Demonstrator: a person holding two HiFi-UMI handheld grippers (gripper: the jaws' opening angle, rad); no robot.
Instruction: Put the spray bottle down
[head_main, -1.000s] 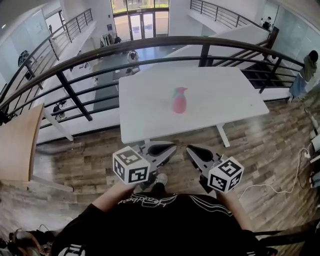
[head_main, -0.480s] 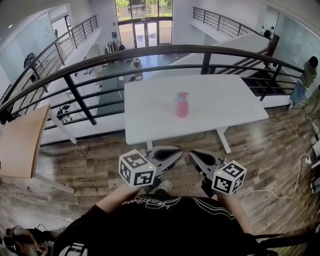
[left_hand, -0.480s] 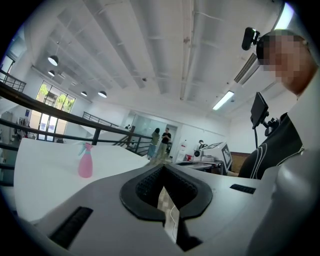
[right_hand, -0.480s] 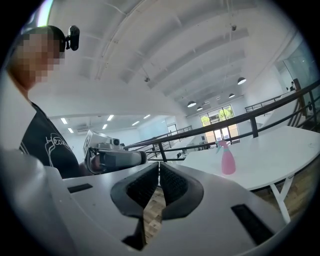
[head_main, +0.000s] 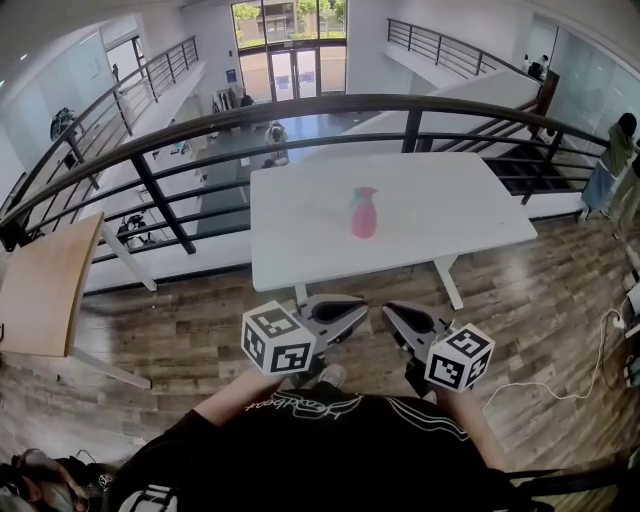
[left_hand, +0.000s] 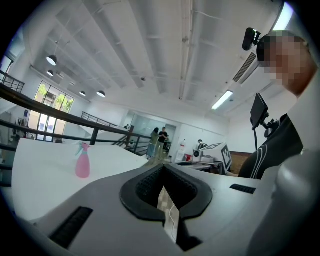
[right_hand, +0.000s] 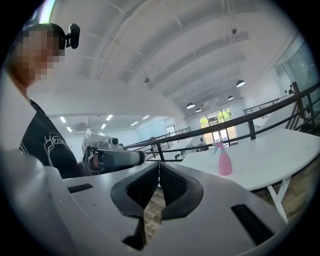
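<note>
The pink spray bottle (head_main: 364, 213) stands upright by itself near the middle of the white table (head_main: 460, 215); it also shows as the bottle (left_hand: 82, 161) in the left gripper view and the bottle (right_hand: 224, 160) in the right gripper view. Both grippers are held close to my body, short of the table's near edge and well apart from the bottle. My left gripper (head_main: 356, 312) is shut, its jaws together (left_hand: 162, 169) with nothing between them. My right gripper (head_main: 390, 312) is shut and empty too (right_hand: 159, 166).
A black curved railing (head_main: 300, 105) runs behind the table, with a drop to a lower floor beyond. A wooden tabletop (head_main: 45, 290) sits at the left. A white cable (head_main: 560, 378) lies on the plank floor at the right. A person (head_main: 612, 145) stands at far right.
Both grippers have drifted a little to the right in the head view, and the view has shifted with them. The bottle has stayed upright on the table.
</note>
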